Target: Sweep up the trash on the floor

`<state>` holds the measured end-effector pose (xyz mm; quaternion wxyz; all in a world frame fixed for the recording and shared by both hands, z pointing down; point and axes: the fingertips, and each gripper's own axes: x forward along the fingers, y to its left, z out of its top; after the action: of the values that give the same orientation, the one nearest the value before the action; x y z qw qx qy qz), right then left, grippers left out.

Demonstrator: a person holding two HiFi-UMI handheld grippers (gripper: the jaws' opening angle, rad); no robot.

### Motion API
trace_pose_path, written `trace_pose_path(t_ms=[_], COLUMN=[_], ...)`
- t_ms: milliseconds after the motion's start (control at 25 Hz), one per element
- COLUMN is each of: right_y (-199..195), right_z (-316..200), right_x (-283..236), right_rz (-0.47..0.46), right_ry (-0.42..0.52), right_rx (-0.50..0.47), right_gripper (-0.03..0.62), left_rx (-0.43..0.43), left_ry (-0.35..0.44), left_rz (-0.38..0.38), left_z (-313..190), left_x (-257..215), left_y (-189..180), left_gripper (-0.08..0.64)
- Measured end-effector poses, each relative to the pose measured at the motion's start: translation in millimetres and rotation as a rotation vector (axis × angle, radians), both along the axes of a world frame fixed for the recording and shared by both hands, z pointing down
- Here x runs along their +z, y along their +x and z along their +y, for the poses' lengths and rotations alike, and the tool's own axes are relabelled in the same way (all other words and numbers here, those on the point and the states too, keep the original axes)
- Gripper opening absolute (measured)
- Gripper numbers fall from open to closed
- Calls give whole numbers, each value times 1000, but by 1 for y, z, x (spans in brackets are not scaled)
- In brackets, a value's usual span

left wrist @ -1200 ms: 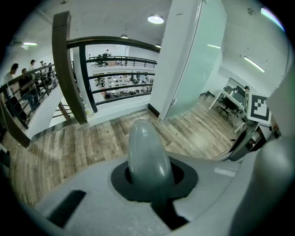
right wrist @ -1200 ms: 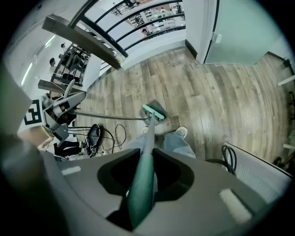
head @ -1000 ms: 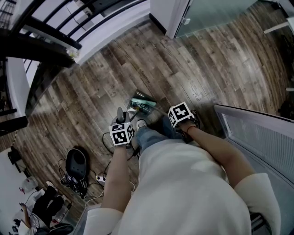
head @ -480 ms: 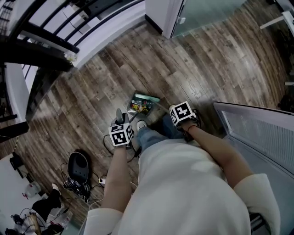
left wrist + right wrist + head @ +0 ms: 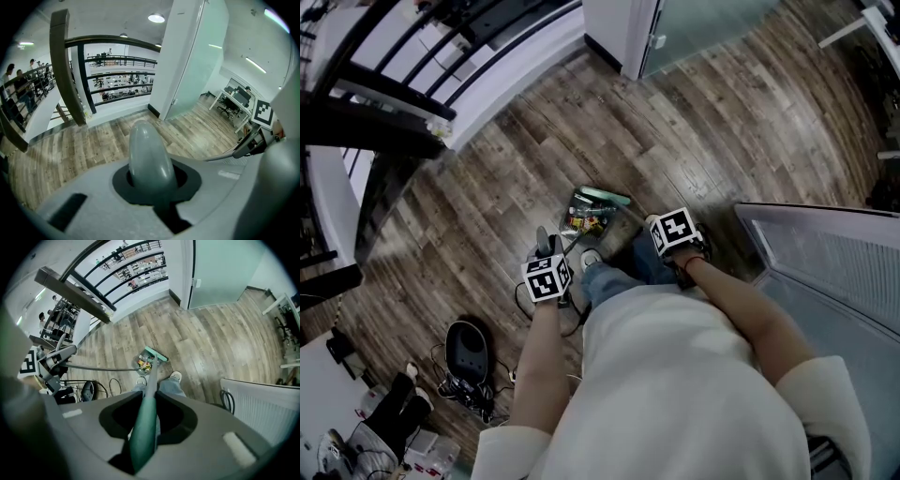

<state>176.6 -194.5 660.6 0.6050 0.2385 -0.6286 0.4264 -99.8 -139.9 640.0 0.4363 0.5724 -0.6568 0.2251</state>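
My left tool [image 5: 155,190] was clamped round the rounded grey top of the dustpan handle [image 5: 147,157], which stood up through the gap between its jaws. My right tool [image 5: 144,430] was pinched on the green broom handle [image 5: 142,439], and that ran down and away to the teal broom head [image 5: 155,354].

In the head view the dustpan [image 5: 571,212] sat on the wooden floor [image 5: 487,178], just ahead of my shoes [image 5: 589,257]. A small heap of coloured trash [image 5: 586,223] lay inside it, and the broom head was set across its far edge, touching or all but touching it. I saw no loose litter on the boards round the pan, though anything small would have been too fine to tell from up there.

I judged the sweeping itself to be nearly over: the scraps were gathered in the pan, and the step in hand was the last stroke pressing them home. The next move called for a short pull of the broom toward me, to seat the heap well back. Then the pan needed to tip back and lift on its handle, kept level enough that nothing slid out over the lip.
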Motion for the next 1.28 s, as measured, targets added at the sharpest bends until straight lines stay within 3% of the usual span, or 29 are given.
trace_pose_path(t_ms=[440,1280], right_y=[5,8], right_z=[9,26], right_x=[-3,-4], right_rz=[-14,-40], right_ry=[13,26], right_rx=[90,359], right_gripper=[98,98], left_rx=[22,99], left_ry=[-2,-6], left_rz=[15,65], left_z=[3,5], left_x=[1,3], left_y=[4,5], left_gripper=[28,44])
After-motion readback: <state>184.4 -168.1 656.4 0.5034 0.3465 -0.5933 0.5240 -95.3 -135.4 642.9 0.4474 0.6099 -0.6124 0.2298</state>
